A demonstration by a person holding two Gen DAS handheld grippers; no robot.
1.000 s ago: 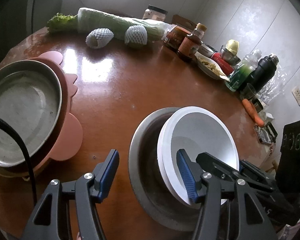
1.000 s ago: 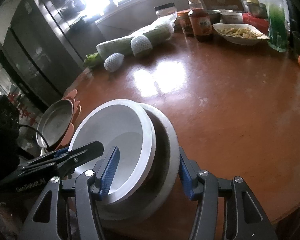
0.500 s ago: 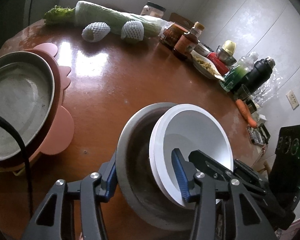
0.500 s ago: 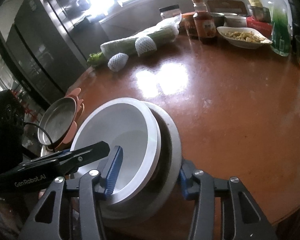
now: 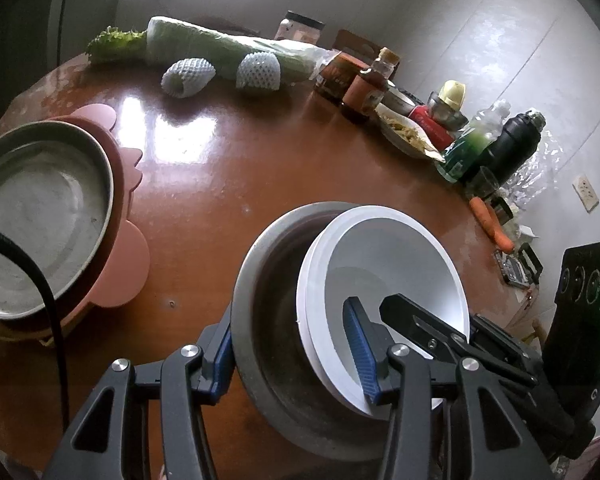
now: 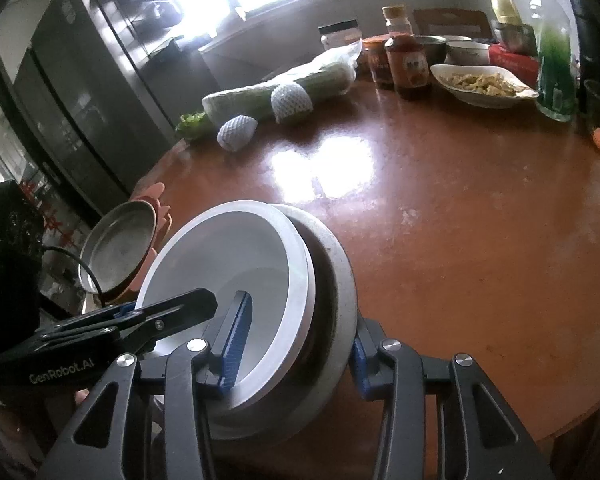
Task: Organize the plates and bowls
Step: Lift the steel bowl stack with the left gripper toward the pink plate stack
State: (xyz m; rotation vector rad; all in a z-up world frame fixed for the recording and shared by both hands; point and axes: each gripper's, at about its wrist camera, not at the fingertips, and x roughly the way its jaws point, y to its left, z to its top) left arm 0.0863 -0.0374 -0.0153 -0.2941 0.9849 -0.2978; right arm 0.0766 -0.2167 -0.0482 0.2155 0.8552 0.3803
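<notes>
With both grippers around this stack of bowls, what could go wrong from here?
1. The white bowl sits tilted and off-centre in the metal bowl, so it may slide or tip out in a lift.
2. The right gripper is closing with both rims between its fingers; the left gripper clamps the same stack, and uneven pulls could twist it.
3. The stack sits near the table edge.

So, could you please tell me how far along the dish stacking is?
Done: a metal pan sits in the pink dish. In hand: both grippers, left and right, clamp the metal bowl holding the tilted white bowl, the right closing. Left: placing this pair.
</notes>
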